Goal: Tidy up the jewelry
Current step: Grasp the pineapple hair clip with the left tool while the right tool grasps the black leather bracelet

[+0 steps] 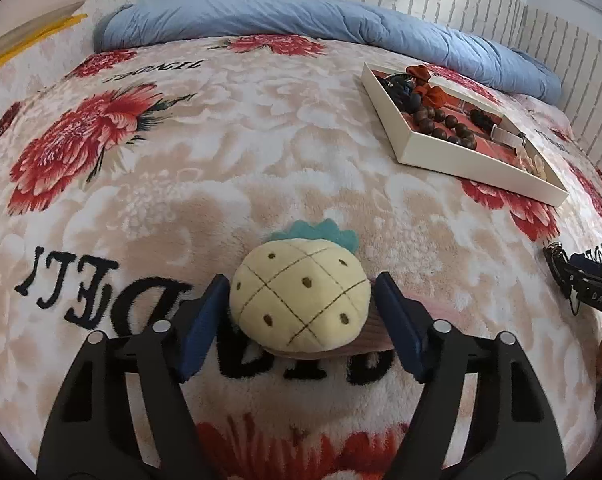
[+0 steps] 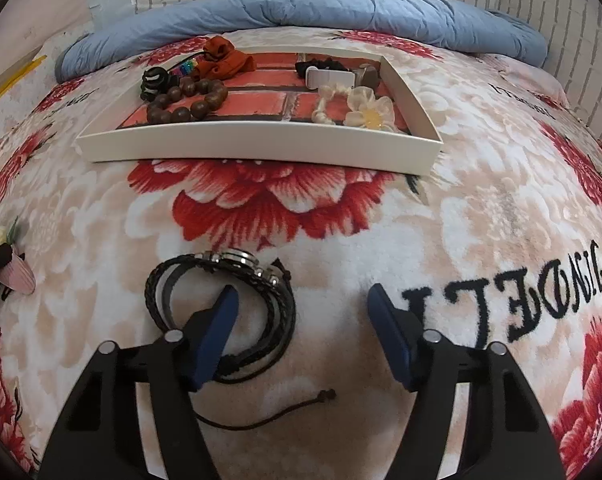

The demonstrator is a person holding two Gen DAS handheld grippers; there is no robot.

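Observation:
A plush pineapple hair clip with a pink base lies on the floral blanket between the open fingers of my left gripper; whether the pads touch it I cannot tell. My right gripper is open, its left finger inside the loop of a black braided leather bracelet with a metal clasp, its right finger outside it. The white tray holds wooden beads, an orange scrunchie, a white flower and other pieces. The tray also shows in the left wrist view.
A folded blue quilt lies along the far edge against a white brick wall. The pineapple clip and left gripper show at the left edge of the right wrist view. The right gripper shows at the right edge of the left view.

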